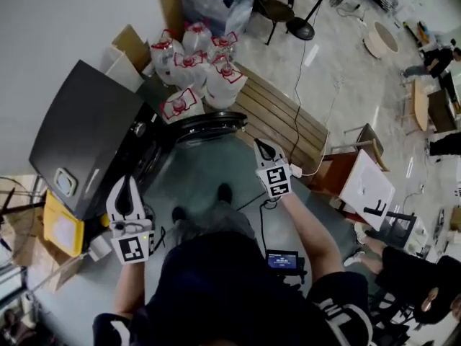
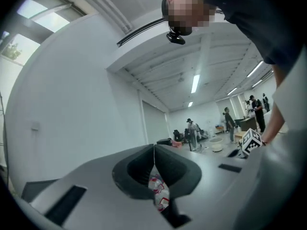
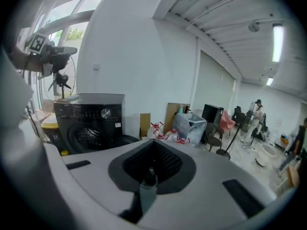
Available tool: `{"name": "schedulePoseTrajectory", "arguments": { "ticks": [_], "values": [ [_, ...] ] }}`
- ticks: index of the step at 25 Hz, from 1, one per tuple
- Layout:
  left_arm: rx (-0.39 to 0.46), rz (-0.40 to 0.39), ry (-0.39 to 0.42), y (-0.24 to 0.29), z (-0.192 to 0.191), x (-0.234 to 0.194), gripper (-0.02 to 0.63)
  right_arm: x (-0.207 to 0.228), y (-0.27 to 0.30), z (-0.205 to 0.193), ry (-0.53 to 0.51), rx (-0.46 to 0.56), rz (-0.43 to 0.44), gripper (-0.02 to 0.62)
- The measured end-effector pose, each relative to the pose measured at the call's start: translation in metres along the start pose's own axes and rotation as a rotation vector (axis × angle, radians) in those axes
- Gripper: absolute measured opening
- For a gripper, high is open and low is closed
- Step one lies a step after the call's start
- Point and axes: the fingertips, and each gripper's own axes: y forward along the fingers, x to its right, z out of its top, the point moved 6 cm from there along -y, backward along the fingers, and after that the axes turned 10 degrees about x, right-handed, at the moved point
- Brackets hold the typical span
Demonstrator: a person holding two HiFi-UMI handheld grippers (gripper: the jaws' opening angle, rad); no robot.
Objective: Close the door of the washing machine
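The dark washing machine (image 1: 86,128) stands at the left of the head view, and its round black door (image 1: 209,125) hangs open toward the middle of the floor. My right gripper (image 1: 261,148) is shut and empty, just right of the door's edge and apart from it. My left gripper (image 1: 128,187) is shut and empty in front of the machine's lower corner. In the right gripper view the machine (image 3: 91,121) shows its open drum, with the door (image 3: 122,140) low beside it beyond the shut jaws of the right gripper (image 3: 152,150). The left gripper (image 2: 154,150) points level into the room.
Several water jugs with red labels (image 1: 198,67) crowd behind the door. A slatted wooden pallet (image 1: 281,117) lies to its right, then a white table (image 1: 367,186). A yellow box (image 1: 61,229) sits left of the machine. A small screen (image 1: 282,260) and cables lie by the person's feet.
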Motion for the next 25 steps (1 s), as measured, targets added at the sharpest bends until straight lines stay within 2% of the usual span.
{"name": "schedulePoseTrajectory", "arguments": {
  "ticks": [4, 10, 14, 17, 23, 25],
  "values": [
    [-0.045, 0.099, 0.031, -0.005, -0.008, 0.009, 0.025, 0.025, 0.038, -0.028, -0.083, -0.045, 0.098, 0.020],
    [-0.135, 0.145, 0.047, -0.033, -0.026, 0.005, 0.025, 0.039, 0.089, -0.062, -0.170, -0.107, 0.149, 0.023],
    [-0.181, 0.144, 0.039, -0.046, -0.041, 0.002, 0.025, 0.043, 0.112, -0.082, -0.179, -0.142, 0.155, 0.042],
    [-0.208, 0.139, 0.044, -0.049, -0.047, 0.000, 0.025, 0.047, 0.126, -0.094, -0.189, -0.157, 0.164, 0.078],
    [-0.239, 0.143, 0.054, -0.049, -0.059, 0.001, 0.025, 0.053, 0.147, -0.128, -0.235, -0.207, 0.215, 0.154],
    [-0.250, 0.142, 0.060, -0.049, -0.063, 0.002, 0.025, 0.055, 0.155, -0.136, -0.252, -0.214, 0.234, 0.156]
  ]
}}
